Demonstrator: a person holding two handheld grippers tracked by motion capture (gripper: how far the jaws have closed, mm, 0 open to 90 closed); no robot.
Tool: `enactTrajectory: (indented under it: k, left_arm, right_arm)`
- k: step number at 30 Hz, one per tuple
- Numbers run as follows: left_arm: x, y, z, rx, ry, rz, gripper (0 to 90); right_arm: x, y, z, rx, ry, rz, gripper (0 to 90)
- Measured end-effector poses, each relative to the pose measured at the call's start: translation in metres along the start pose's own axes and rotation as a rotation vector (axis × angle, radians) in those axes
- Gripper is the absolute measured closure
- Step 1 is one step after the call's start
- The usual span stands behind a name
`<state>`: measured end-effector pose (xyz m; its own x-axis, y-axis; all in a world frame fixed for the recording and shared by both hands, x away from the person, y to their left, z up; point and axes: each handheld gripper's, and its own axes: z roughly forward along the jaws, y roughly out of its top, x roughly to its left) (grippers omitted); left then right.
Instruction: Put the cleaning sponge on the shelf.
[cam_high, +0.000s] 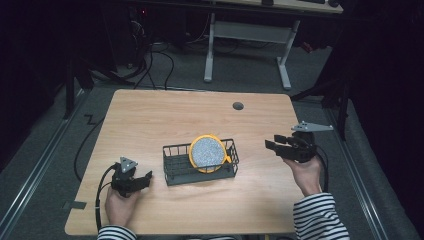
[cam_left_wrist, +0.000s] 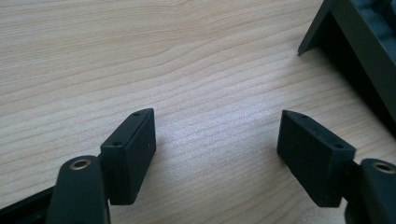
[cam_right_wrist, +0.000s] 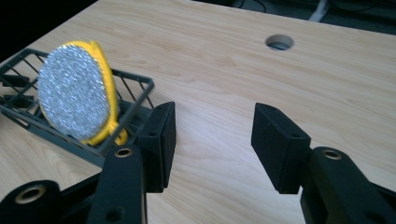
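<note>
Disc (cam_high: 208, 152): yellow-rimmed, silver face, standing tilted on edge in right end of rack (cam_high: 175, 167), mid-worktop toward the near edge. Left gripper (cam_high: 145, 179): released, empty, beside rack's left end. Right gripper (cam_high: 272, 145): released, empty, near right edge.

The high view looks forward and down over the whole counter (cam_high: 150, 120). Each gripper view rides low and close, facing along its jaws; both share the wire basket (cam_right_wrist: 135, 100).
</note>
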<state>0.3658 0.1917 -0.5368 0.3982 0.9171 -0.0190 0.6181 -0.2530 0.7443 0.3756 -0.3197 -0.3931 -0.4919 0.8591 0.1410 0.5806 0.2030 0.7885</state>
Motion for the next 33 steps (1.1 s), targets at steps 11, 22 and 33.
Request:
enactTrajectory:
  k: [11, 22, 33]
  left_arm:
    - [0.0, 0.0, 0.0, 0.001, 0.001, 0.002, 28.7]
    - [0.0, 0.0, 0.0, 0.001, 0.001, 0.002, 28.7]
    - [0.0, 0.0, 0.0, 0.002, 0.002, 0.002, 28.7]
  right_arm:
    - [-0.022, -0.049, -0.02, -0.025, -0.044, 0.098, 50.2]
    - [-0.033, -0.095, -0.005, -0.015, -0.098, 0.142, 45.3]
    - [-0.025, -0.125, 0.024, 0.033, -0.156, 0.117, 42.3]
